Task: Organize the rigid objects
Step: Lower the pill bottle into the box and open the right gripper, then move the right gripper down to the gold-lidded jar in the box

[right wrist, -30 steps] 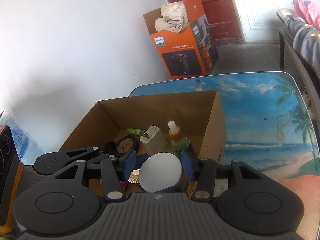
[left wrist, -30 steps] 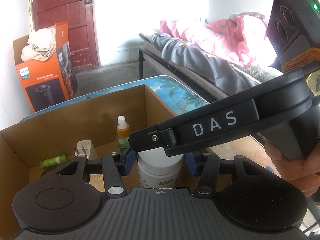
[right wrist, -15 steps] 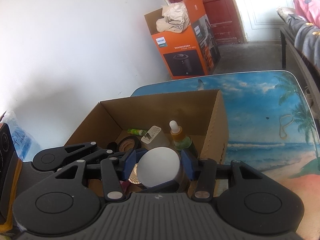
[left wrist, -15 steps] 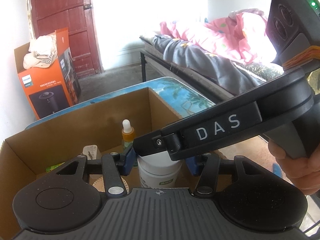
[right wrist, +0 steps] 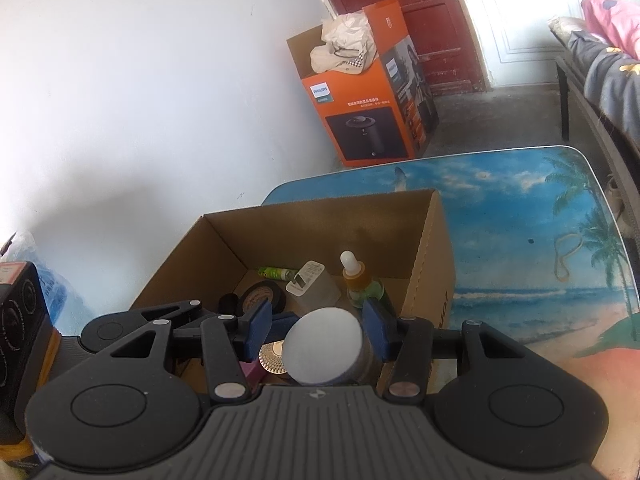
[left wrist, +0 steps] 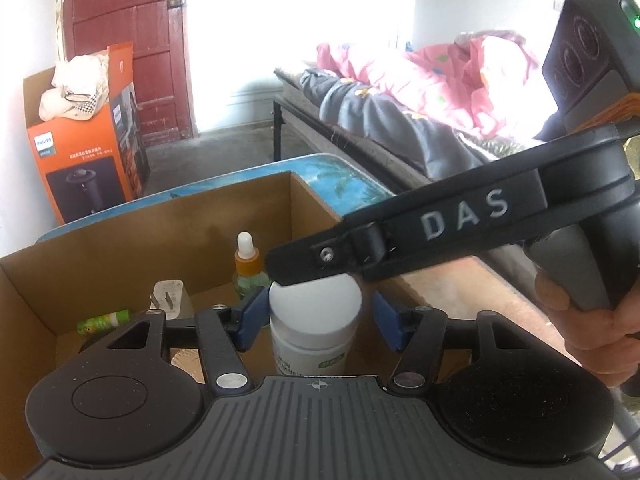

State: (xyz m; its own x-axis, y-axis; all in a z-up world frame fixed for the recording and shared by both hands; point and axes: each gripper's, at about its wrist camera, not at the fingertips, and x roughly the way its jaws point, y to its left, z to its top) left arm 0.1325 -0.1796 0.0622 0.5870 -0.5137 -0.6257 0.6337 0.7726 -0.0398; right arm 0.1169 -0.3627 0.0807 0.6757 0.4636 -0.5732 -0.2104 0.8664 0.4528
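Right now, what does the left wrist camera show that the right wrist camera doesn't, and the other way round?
Only the left wrist view: the right gripper reaching in from the right, the hand on its handle, and the green label on the white bottle's side.

Only the right wrist view: a black tape roll in the box and a rubber band lying on the table.

Both: the cardboard box, white bottle, dropper bottle, white charger, green tube and orange carton.
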